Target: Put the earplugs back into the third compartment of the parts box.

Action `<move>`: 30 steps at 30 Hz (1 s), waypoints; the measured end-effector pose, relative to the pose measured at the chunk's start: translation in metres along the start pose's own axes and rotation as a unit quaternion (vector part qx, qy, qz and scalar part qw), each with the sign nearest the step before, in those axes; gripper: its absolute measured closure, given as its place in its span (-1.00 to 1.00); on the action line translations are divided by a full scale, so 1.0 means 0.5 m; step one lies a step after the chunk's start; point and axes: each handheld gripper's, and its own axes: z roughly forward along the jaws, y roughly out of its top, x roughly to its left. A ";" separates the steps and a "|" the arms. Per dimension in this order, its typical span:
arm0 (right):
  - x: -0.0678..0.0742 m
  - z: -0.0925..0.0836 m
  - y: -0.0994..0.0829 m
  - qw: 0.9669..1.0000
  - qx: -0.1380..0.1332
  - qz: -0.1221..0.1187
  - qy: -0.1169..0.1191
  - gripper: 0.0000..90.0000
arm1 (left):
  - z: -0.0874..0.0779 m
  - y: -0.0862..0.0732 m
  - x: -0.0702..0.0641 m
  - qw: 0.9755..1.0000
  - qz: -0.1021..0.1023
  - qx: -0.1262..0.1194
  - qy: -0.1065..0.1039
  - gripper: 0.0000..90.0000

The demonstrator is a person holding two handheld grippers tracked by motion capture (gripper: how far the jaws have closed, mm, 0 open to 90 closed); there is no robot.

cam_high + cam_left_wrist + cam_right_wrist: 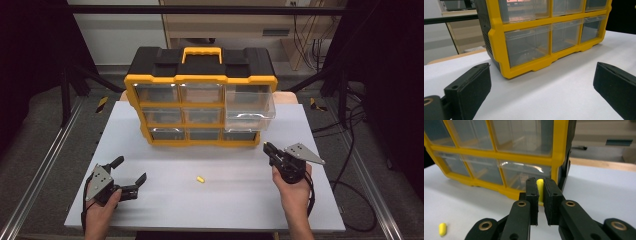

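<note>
A yellow and black drawer cabinet (200, 102) stands at the back of the white table (210, 200); its top right clear drawer (250, 107) is pulled out. My right gripper (267, 148) hovers just in front of the cabinet's lower right corner, shut on a small yellow capsule (540, 188) that stands upright between its pads. A second yellow capsule (200, 179) lies on the table in the middle, also low left in the right gripper view (442, 229). My left gripper (131, 170) rests at the front left, jaws wide open and empty, facing the cabinet (536, 37).
Metal rails run along both sides of the table. Cables trail on the floor at the right (350, 190). A wooden board edge shows behind the cabinet.
</note>
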 end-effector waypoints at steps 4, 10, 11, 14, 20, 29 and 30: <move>0.004 -0.019 0.010 1.000 -0.014 -0.002 0.002 0.85 | 0.000 0.000 0.000 1.000 0.000 0.000 0.000 -0.97; 0.021 -0.048 0.034 0.999 -0.030 -0.013 0.005 0.85 | 0.000 0.000 0.000 1.000 0.001 0.000 0.000 -0.97; 0.025 -0.054 0.039 0.999 -0.032 -0.014 0.007 0.85 | 0.000 0.000 -0.001 1.000 0.001 0.000 0.000 -0.97; 0.037 -0.070 0.056 0.999 -0.043 -0.018 0.012 0.85 | 0.000 0.000 0.000 1.000 0.000 0.001 0.001 -0.97; 0.069 -0.108 0.098 0.997 -0.063 -0.024 0.024 0.85 | -0.001 -0.001 0.000 1.000 -0.005 -0.001 0.001 -0.97; 0.112 -0.151 0.195 0.993 -0.089 -0.058 0.045 0.86 | -0.004 -0.001 0.001 1.000 -0.004 -0.001 0.003 -0.97; 0.116 -0.153 0.204 0.993 -0.091 -0.062 0.045 0.86 | -0.004 -0.001 0.001 1.000 -0.005 -0.002 0.003 -0.97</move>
